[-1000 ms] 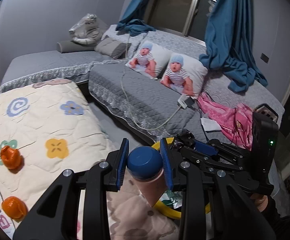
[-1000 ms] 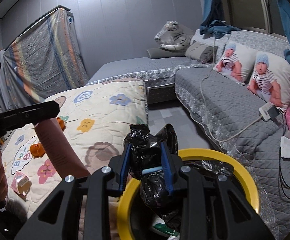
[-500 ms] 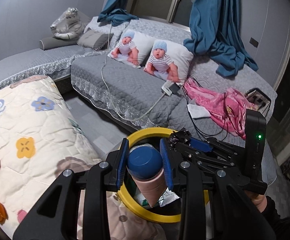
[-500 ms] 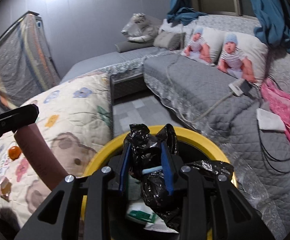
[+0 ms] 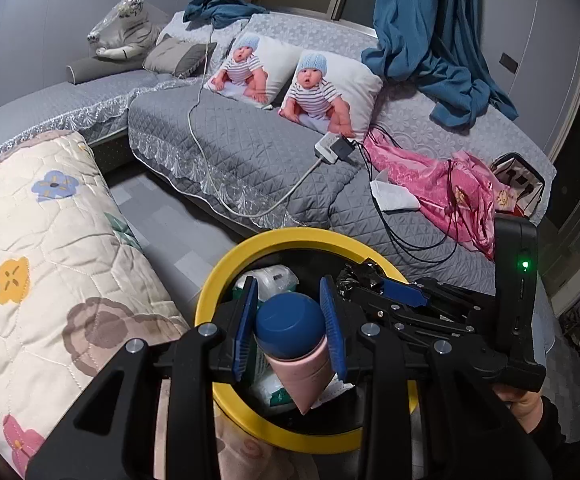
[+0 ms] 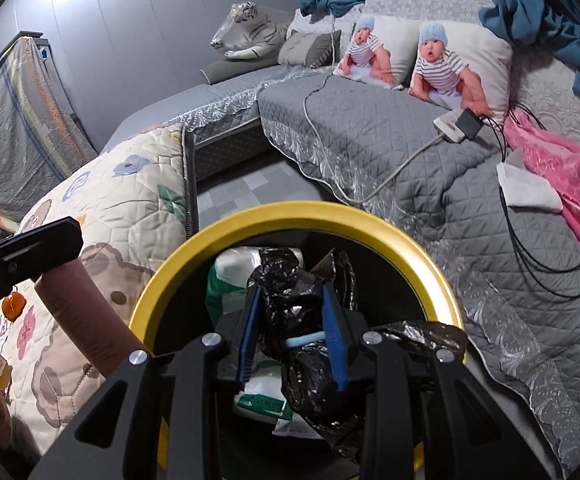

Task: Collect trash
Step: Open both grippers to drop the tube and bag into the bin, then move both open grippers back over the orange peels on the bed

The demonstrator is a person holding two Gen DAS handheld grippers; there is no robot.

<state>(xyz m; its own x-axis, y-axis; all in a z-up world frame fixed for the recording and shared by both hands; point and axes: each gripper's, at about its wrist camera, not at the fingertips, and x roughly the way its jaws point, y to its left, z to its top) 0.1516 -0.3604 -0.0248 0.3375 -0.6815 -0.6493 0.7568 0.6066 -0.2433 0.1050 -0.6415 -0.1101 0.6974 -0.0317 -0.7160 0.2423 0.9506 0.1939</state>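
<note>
A yellow-rimmed bin [image 5: 290,234] stands on the floor between a quilt and a grey couch, with white and green wrappers [image 6: 258,400] inside. My left gripper [image 5: 289,320] is shut on a pink tube [image 5: 302,376] with a blue cap and holds it tip-down over the bin's mouth. My right gripper [image 6: 290,320] is shut on a crumpled black plastic bag [image 6: 310,380], which hangs inside the yellow rim [image 6: 290,210]. In the left wrist view the right gripper [image 5: 370,284] reaches in from the right. In the right wrist view the pink tube [image 6: 82,320] comes in from the left.
A floral quilt [image 5: 30,260] lies left of the bin, with a small orange object [image 6: 13,302] on it. The grey couch [image 5: 250,152] behind holds a power strip [image 5: 334,148] with cables, a white tissue [image 5: 394,198], pink cloth [image 5: 442,184] and printed pillows.
Both grippers have moved forward and down, so the yellow bin now sits right under them. Tube and black bag stay gripped as before.
</note>
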